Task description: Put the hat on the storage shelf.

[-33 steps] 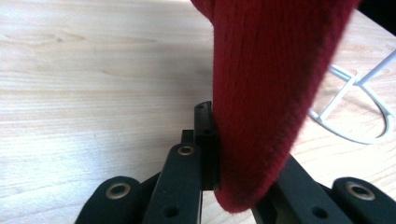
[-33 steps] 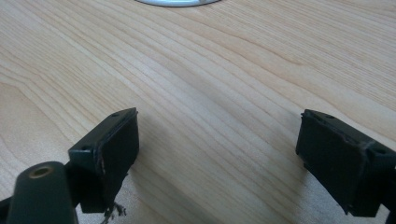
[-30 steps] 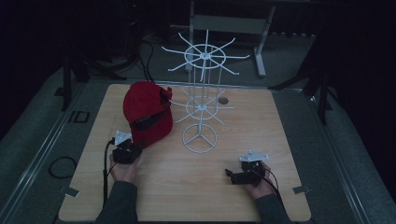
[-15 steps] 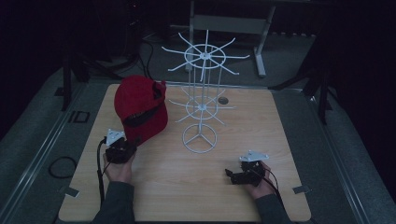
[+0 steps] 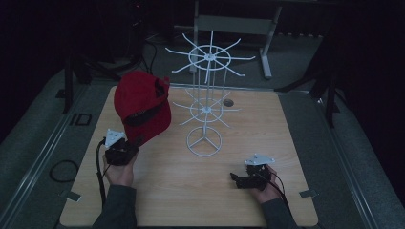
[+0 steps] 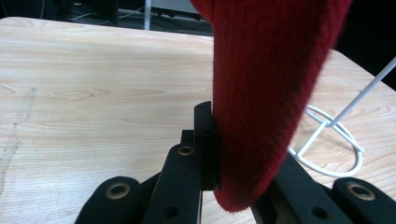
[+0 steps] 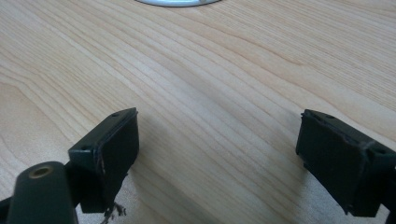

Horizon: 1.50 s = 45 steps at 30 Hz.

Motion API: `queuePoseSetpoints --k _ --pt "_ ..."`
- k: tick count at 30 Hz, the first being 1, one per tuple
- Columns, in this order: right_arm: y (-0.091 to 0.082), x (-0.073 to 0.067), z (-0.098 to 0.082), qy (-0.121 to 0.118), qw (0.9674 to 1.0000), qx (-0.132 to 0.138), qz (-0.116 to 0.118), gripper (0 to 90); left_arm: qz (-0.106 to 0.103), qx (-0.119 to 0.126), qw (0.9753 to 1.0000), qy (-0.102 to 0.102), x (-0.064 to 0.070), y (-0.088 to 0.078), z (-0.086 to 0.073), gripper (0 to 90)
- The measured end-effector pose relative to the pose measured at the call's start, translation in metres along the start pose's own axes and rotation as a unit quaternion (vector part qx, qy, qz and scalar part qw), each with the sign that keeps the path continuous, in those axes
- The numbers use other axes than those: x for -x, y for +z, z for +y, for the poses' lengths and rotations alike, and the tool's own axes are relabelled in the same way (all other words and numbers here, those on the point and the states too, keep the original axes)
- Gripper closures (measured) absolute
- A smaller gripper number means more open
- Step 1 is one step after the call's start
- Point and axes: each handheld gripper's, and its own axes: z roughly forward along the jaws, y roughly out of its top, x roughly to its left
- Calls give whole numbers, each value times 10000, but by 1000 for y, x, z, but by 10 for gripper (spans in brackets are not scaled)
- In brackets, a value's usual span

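— Fingers on the left gripper (image 5: 125, 149): what are they doing?
— Clamped on the brim of the red cap (image 5: 142, 106). In the left gripper view the red cloth (image 6: 271, 93) is pinched between them and rises straight above them, clear of the desk (image 5: 286, 143).
— What stands near it?
— White wire rack (image 5: 205, 102), just to the cap's right, not touching that I can tell.
— And the right gripper (image 5: 241, 180)?
— Low over the desk, its fingers (image 7: 112, 144) spread wide with bare wood between them; the rack's ring base lies ahead of them.
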Motion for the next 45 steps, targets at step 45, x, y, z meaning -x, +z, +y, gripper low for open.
queuePoseSetpoints --k 45 --pt "0 0 0 8 10000 -7 -3 131 -85 526 9985 93 12 -24 45 861"
